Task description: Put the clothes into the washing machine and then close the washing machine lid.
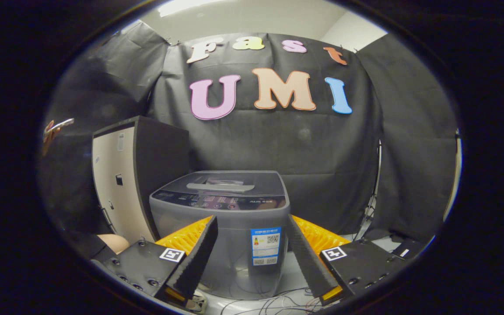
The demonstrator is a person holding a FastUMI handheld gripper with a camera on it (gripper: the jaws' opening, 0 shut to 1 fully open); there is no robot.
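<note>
We hold the gripper with its 2 fingers spread wide and nothing between them but open air. Beyond the fingers stands the washing machine, a grey top-loader on the floor, its lid lying flat and closed over the top. A label sticker sits on its front face, seen through the gap between the fingers. Just beside the machine, on its left, we see a tall cabinet with a pale front and dark side. Loose cables trail over the floor at the machine's front edge. A black cloth wall hangs behind the machine.
</note>
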